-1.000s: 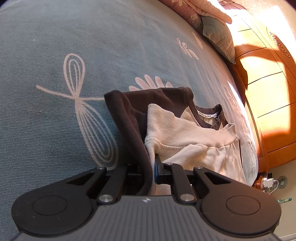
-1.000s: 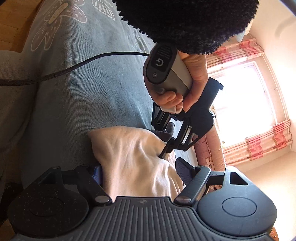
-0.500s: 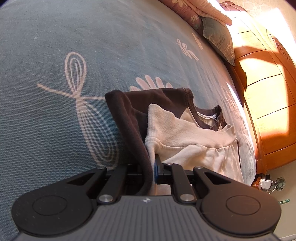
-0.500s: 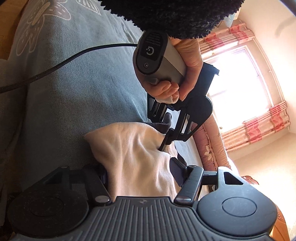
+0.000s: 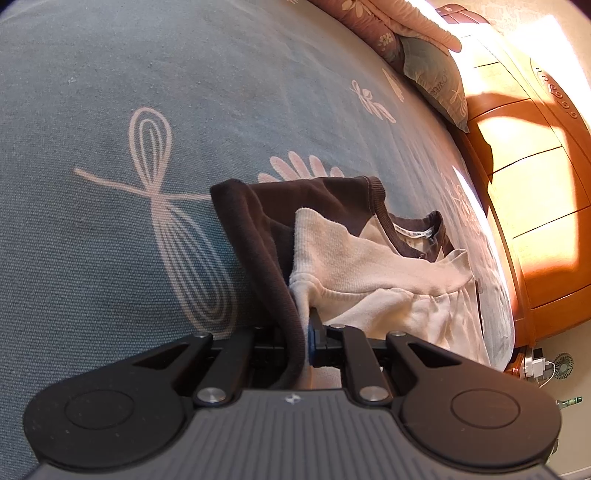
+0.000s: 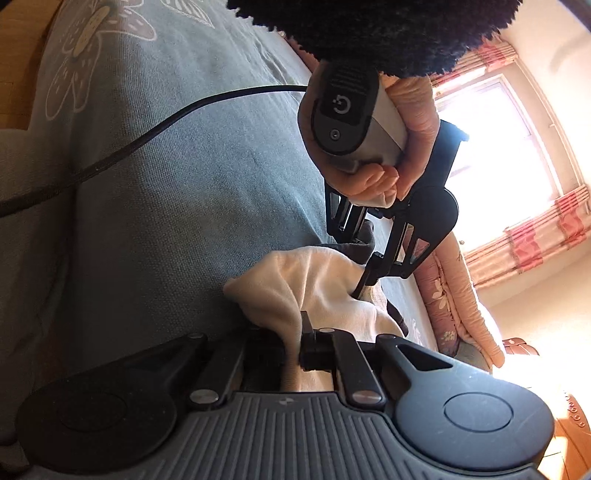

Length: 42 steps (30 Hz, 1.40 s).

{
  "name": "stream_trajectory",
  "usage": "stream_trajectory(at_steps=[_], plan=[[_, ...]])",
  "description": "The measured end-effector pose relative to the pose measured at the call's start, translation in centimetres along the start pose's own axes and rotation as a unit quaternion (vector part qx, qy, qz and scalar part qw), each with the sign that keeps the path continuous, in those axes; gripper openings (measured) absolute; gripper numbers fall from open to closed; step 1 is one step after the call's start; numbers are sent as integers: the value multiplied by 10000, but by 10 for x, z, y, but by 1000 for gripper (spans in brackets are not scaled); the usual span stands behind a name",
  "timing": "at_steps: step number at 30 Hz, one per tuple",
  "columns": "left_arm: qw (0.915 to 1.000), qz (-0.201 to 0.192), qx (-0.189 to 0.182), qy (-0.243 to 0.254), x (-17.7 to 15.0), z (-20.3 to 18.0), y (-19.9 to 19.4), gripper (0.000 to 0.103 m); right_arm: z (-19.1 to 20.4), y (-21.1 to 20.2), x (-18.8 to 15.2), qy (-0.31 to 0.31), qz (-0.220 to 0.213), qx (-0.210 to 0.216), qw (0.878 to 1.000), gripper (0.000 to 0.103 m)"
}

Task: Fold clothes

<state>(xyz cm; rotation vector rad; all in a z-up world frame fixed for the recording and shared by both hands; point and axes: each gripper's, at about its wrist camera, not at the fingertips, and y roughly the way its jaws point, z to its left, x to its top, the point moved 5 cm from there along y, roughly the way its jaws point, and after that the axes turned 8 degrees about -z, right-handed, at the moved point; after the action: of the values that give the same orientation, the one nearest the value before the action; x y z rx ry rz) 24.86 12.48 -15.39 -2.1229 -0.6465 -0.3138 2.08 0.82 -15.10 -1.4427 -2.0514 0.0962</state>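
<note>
A cream and dark brown sweatshirt (image 5: 369, 266) lies bunched on the teal bedspread (image 5: 110, 110). My left gripper (image 5: 301, 325) is shut on its near edge, where the brown sleeve (image 5: 266, 240) and the cream cloth meet. In the right wrist view my right gripper (image 6: 295, 343) is shut on a fold of the cream cloth (image 6: 303, 284). Just beyond it a person's hand (image 6: 406, 147) holds the left gripper (image 6: 364, 280), pinched on the same garment. The two grippers sit close together at one end of the sweatshirt.
Pillows (image 5: 432, 70) lie at the head of the bed beside an orange wooden headboard (image 5: 535, 221). A black cable (image 6: 147, 136) trails across the bedspread. A fuzzy dark sleeve (image 6: 369, 29) fills the top of the right view. A bright window (image 6: 498, 147) is behind.
My right gripper's fingers, spread around the cream cloth before, have come together on it. The left gripper has kept its hold and hardly moved.
</note>
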Motion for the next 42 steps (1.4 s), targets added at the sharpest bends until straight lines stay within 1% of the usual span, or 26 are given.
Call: stream_trajectory(at_steps=[2, 6, 8, 11, 17, 22, 26, 31, 35, 39, 42], plan=[[9998, -39, 98, 168, 0, -4, -2, 14, -5, -1, 0, 160, 2, 97, 9998, 13], [9996, -76, 239, 137, 1, -7, -6, 13, -16, -3, 1, 481, 6, 290, 9984, 12], [9993, -82, 324, 161, 2, -11, -9, 10, -21, -6, 2, 625, 4, 359, 9974, 12], [9979, -87, 522, 366, 5, -21, -12, 8, -30, -14, 3, 811, -48, 343, 9961, 12], [9941, -121, 843, 669, 14, -46, -20, 7, -53, -31, 1, 1196, -174, 226, 9924, 12], [9890, -157, 1142, 931, 22, -71, -23, 7, -75, -49, -8, 1561, -266, 65, 9874, 11], [9848, -240, 1301, 1128, 28, -96, -26, 7, -93, -63, -17, 1869, -331, -77, 9818, 12], [9800, -325, 1386, 1391, 36, -137, -26, 7, -120, -75, -35, 2258, -413, -271, 9729, 11], [9758, -320, 1407, 1644, 39, -175, -17, 7, -142, -87, -55, 2629, -422, -412, 9630, 11], [9733, -296, 1358, 1828, 40, -210, -1, 8, -174, -84, -88, 3087, -365, -554, 9489, 11], [9715, -233, 1279, 1982, 39, -238, 16, 8, -193, -88, -111, 3481, -314, -640, 9348, 11]])
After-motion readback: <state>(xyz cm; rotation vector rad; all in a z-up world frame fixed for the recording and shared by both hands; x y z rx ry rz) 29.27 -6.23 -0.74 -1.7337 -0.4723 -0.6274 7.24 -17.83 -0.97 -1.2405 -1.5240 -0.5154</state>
